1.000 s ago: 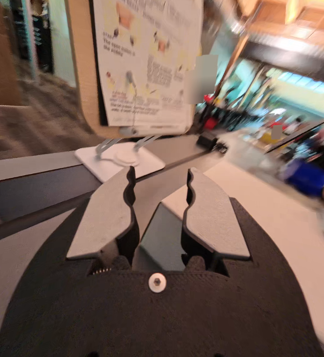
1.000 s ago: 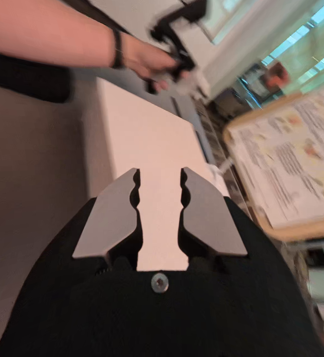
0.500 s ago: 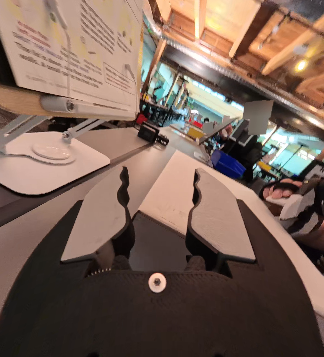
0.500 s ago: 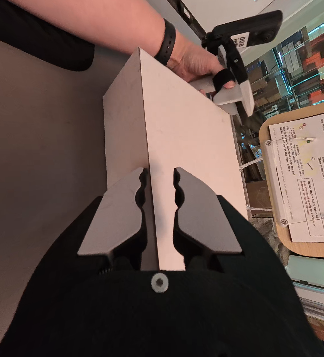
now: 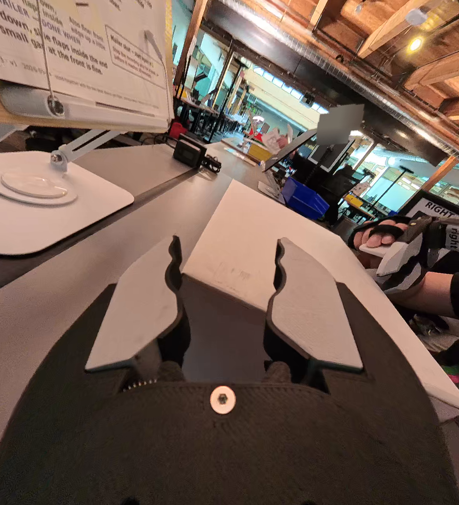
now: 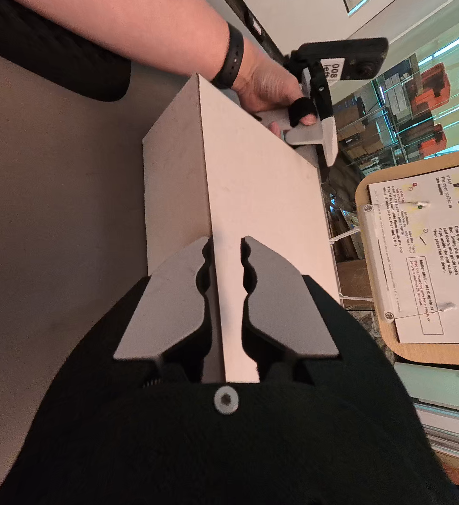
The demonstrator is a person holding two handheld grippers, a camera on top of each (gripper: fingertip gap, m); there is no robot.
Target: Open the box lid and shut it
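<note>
Box (image 5: 253,246) lying on the grey table (image 5: 45,314), white, lid (image 6: 261,191) flat and closed along every edge in view; no flap raised, no gap seen at the near corner. Left gripper (image 5: 227,243) poised at one end of box, jaws parted wide, nothing between them but the corner of the box top beyond the tips; contact not confirmed. Right gripper (image 6: 224,241) lined up on the long top edge at the opposite end, jaws set to either side of that edge with daylight showing each side (released, not clenched). Also noted in the right wrist view: the person's left hand (image 6: 266,84) on its handle, beside the far end of box. Instruction sheet on a stand (image 5: 67,49) behind the table, well apart from the work.

Assessment: either opening not begun or cycle already complete; closed lid alone cannot settle which. Judged as start of opening, given both grippers at the edges. If so, remaining: grip, lift lid, swing back, press shut.
</note>
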